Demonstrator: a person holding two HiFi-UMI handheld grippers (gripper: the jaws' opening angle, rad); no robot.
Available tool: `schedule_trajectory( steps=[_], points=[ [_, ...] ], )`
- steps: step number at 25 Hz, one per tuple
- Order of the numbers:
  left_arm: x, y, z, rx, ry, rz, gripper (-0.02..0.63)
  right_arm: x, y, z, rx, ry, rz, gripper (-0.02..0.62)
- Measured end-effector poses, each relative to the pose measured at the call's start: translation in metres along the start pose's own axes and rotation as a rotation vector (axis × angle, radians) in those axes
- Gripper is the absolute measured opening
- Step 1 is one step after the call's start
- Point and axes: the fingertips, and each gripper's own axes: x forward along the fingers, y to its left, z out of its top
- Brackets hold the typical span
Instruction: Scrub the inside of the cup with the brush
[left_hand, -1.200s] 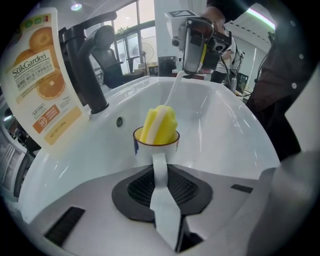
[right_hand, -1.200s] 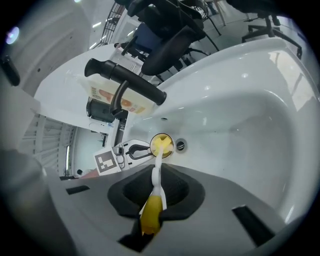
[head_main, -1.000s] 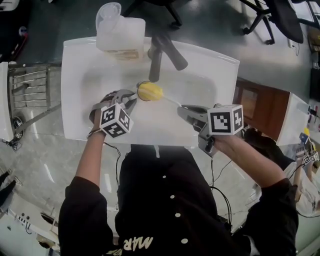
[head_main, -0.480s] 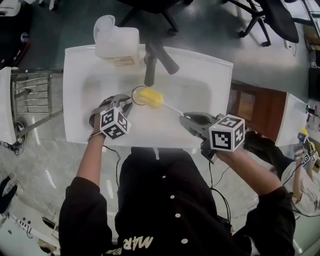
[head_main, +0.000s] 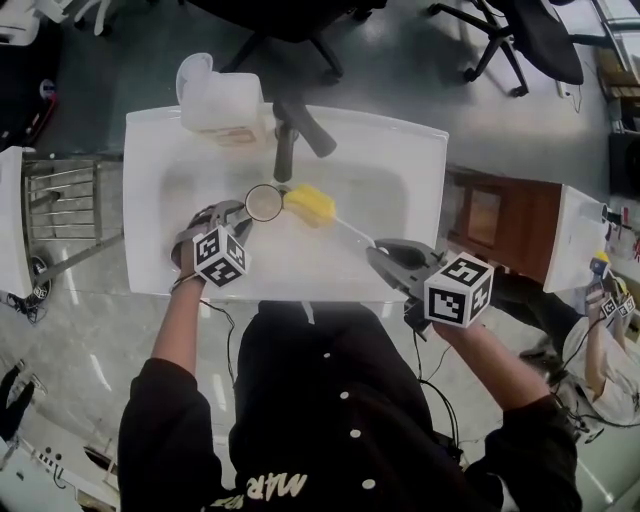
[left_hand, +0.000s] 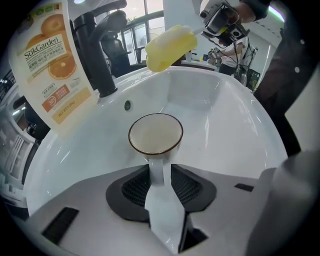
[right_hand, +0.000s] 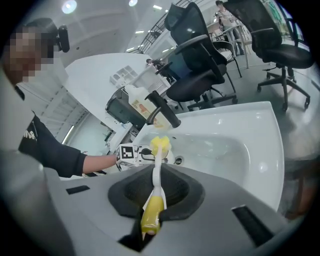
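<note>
The right claw (right_hand: 152, 207) clamps the brush (right_hand: 156, 172) by its yellow handle, its yellow sponge head above the white sink (right_hand: 235, 150), near the black faucet (right_hand: 165, 111).

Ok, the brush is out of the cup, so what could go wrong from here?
The left hand-held gripper has its jaws opening with the handle of the cup between them, so the cup could tip or slide in the sink. The yellow head of the brush hangs beside the rim, near the faucet; it may knock either going in.

Glossy grey floor (head_main: 420, 60), black office chairs (head_main: 545, 35), wire rack (head_main: 60, 190), wooden cabinet (head_main: 490, 215)
</note>
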Motion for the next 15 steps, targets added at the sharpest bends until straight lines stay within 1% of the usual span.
schedule_trajectory(
  steps=[2, 3, 5, 8, 10, 12, 15],
  points=[
    [-0.001, 0.001, 0.000, -0.007, 0.006, 0.007, 0.146, -0.005, -0.001, 0.000, -0.018, -0.013, -0.008, 0.049],
    [-0.002, 0.001, 0.001, -0.009, 0.011, 0.011, 0.157, -0.008, 0.000, 0.001, -0.031, -0.019, -0.010, 0.049],
    [-0.004, 0.002, 0.002, -0.014, 0.022, 0.018, 0.218, -0.012, 0.003, 0.002, -0.067, -0.029, -0.014, 0.049],
    [-0.014, 0.004, 0.005, -0.017, 0.029, 0.036, 0.229, -0.018, 0.006, 0.006, -0.137, -0.053, -0.027, 0.049],
    [-0.027, 0.006, 0.007, -0.020, 0.026, 0.062, 0.235, -0.024, 0.012, 0.013, -0.214, -0.089, -0.047, 0.049],
    [-0.046, 0.012, 0.011, -0.028, 0.011, 0.101, 0.235, -0.031, 0.023, 0.023, -0.330, -0.133, -0.066, 0.049],
    [-0.081, 0.022, 0.023, -0.045, -0.048, 0.179, 0.219, -0.042, 0.043, 0.038, -0.489, -0.196, -0.086, 0.049]
  ],
)
